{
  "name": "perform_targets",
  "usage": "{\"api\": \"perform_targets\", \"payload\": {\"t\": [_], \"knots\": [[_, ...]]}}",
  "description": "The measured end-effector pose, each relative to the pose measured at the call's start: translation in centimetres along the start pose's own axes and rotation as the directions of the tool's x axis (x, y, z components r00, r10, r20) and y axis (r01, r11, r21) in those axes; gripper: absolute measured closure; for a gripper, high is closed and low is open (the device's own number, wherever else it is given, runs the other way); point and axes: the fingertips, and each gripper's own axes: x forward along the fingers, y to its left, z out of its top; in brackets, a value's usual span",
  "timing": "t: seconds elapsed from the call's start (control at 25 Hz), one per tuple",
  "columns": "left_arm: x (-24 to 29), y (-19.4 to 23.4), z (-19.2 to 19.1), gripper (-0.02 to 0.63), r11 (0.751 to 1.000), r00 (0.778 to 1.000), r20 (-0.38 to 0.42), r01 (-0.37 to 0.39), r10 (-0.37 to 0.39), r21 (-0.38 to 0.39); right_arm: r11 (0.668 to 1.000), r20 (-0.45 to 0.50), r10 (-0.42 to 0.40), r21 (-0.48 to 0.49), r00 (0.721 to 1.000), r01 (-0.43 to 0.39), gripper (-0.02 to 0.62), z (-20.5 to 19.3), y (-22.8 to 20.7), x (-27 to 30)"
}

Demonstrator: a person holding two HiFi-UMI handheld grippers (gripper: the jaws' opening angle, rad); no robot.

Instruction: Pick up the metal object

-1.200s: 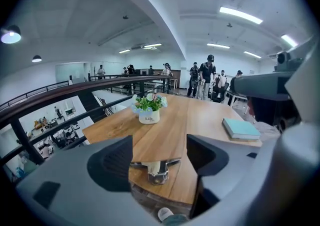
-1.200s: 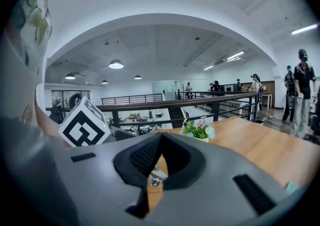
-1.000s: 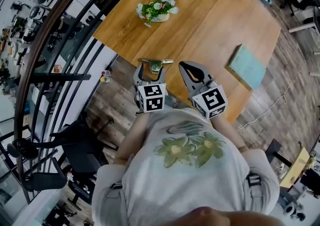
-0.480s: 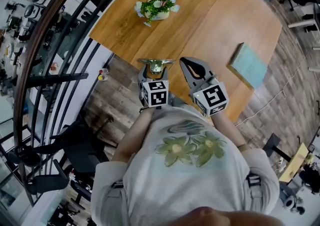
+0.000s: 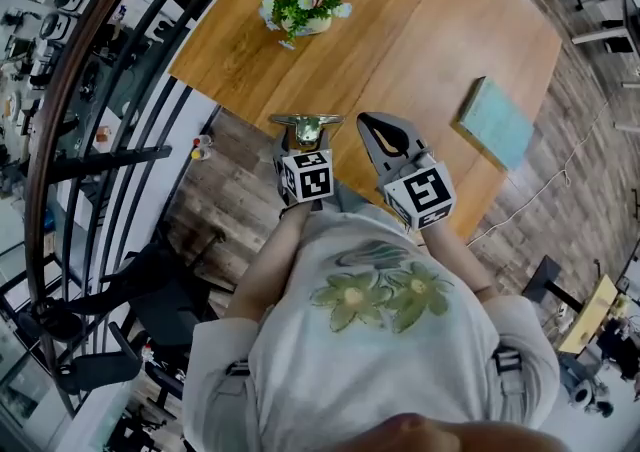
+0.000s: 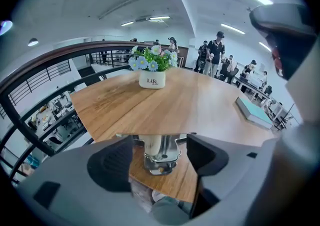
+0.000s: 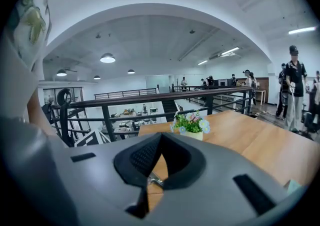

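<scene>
L gripper [image 5: 305, 138] clamped on metal object [image 6: 161, 154] above desk [image 5: 420, 30] near edge; R gripper [image 5: 372, 126] closed, empty.

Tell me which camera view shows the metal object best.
The left gripper view: the metal object sits close up between the left tongs, its flat plate and bracket clear. The head view shows it small from above; the right gripper view shows only a sliver past the shut right tongs.

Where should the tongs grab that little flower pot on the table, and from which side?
Grip the white pot itself, coming in level from the side, one jaw on each wall. It stands upright and the flowers cover its top, so a grab from above would likely crush them.
</scene>
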Motion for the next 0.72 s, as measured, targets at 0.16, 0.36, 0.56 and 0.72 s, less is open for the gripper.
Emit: {"api": "perform_targets", "payload": {"t": [0.16, 0.36, 0.56, 0.72], "knots": [[1.0, 0.0, -1.0, 0.275, 1.000, 1.000, -0.024, -0.008, 0.008, -0.001, 1.000, -0.012, -0.001, -0.003, 1.000, 0.001, 0.589, -0.6, -0.1, 0.1], [2.0, -0.1, -1.8, 0.276, 1.000, 0.999, -0.051, -0.003, 0.002, -0.019, 1.000, -0.018, -0.002, -0.017, 1.000, 0.002, 0.589, -0.7, -0.2, 0.2], [2.5, 0.1, -2.4, 0.276, 0.999, 0.997, -0.073, -0.005, 0.003, -0.032, 0.999, -0.027, -0.001, -0.032, 1.000, 0.000, 0.589, -0.7, 0.1, 0.0], [2.8, 0.1, -2.8, 0.276, 1.000, 0.996, -0.090, -0.008, 0.006, -0.028, 1.000, -0.035, -0.004, -0.030, 0.999, 0.003, 0.589, -1.2, -0.1, -0.1]]}}
